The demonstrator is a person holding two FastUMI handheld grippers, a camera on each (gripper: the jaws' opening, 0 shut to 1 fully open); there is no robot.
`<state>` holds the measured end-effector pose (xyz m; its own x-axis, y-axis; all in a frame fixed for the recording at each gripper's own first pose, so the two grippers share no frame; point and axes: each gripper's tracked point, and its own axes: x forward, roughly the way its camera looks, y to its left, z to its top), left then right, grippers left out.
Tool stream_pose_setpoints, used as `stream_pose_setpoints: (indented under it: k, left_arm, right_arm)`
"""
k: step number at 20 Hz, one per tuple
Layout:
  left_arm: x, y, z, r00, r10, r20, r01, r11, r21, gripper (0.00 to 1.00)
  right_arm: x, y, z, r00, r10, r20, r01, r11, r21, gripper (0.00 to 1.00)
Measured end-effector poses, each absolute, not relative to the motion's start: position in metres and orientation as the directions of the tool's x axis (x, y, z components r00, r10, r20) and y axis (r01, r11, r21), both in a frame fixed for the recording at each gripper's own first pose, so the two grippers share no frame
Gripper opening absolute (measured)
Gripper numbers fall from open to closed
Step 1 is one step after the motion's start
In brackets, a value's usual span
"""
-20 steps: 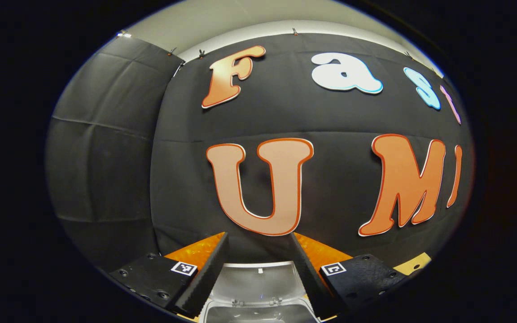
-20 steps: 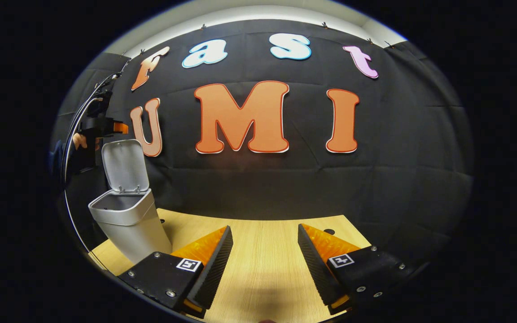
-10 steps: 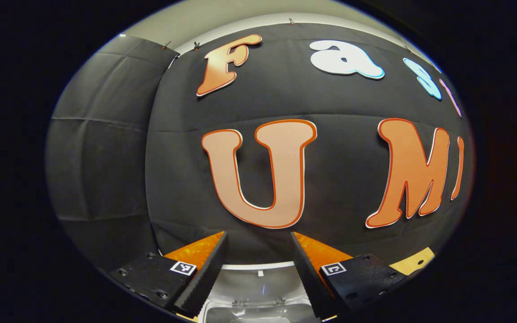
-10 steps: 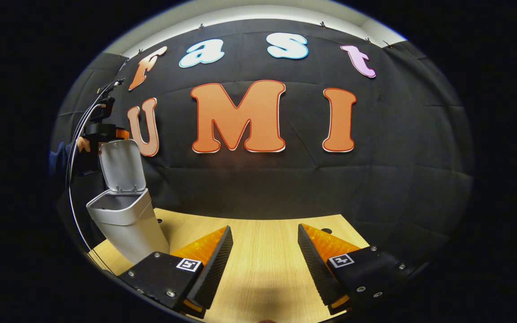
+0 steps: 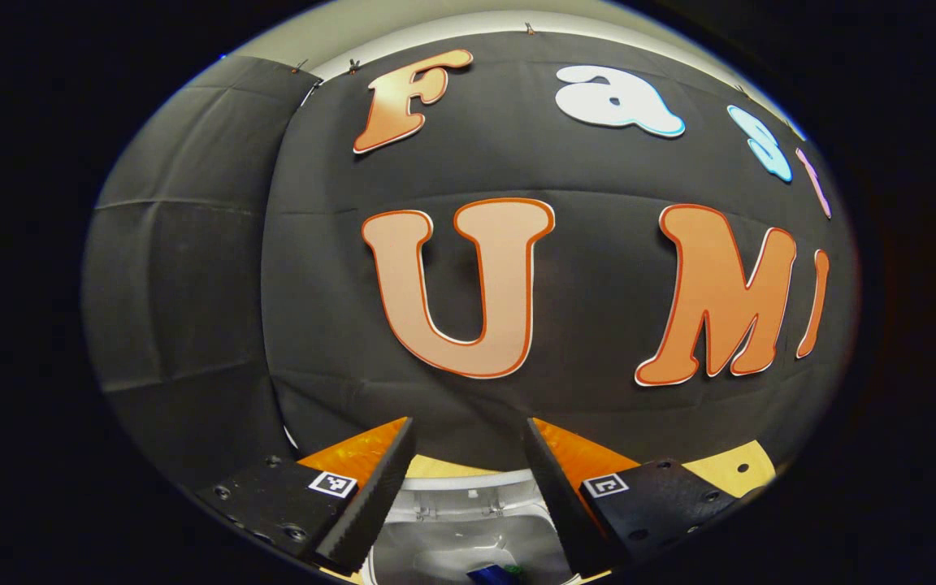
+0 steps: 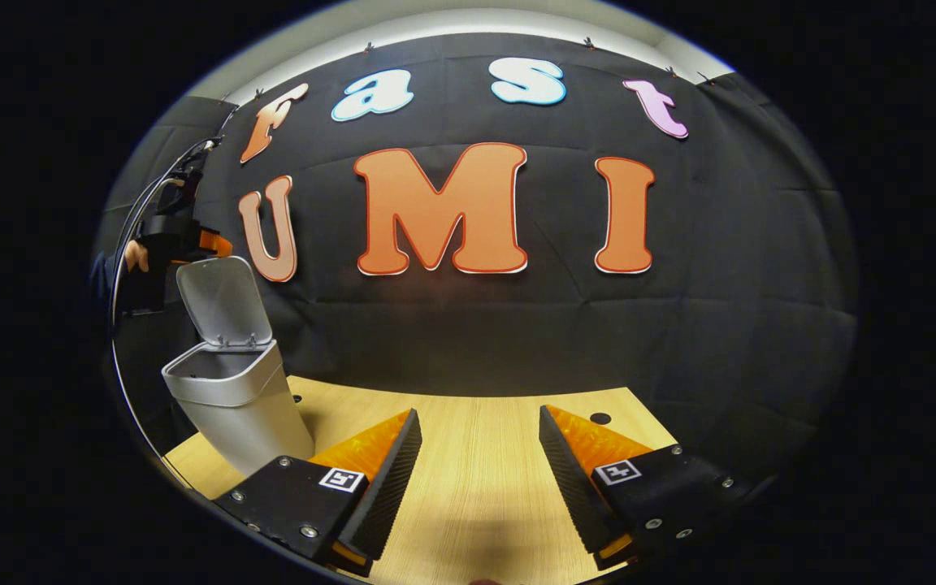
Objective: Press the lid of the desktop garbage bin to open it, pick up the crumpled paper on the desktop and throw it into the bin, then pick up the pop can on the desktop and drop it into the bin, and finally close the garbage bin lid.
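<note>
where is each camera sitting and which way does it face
Left gripper view: rides the left tongs, above the open garbage bin, facing the booth wall; its own open fingers show at the bottom.
Right gripper view: rides the right tongs, low over the wooden desktop, facing the wall; its open fingers show, with the left tongs and a hand far left by the raised lid.
Shared: bin, desktop, wall.

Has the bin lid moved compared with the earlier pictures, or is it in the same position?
Yes. In the right gripper view the lid has tipped forward over the bin, its top edge lower against the wall, left gripper behind it.
</note>
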<state>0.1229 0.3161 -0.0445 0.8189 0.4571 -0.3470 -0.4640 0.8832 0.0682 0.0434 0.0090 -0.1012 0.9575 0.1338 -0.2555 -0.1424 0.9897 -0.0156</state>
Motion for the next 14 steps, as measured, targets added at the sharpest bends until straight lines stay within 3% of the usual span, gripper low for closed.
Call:
stream_pose_setpoints:
  k: [14]
  left_arm:
    - [0.058,0.276,-0.11,0.738,0.407,-0.538,-0.462,0.886,0.037,0.87]
  right_arm:
    - [0.043,0.012,-0.104,0.952,0.172,-0.255,-0.179,0.984,-0.006,0.88]
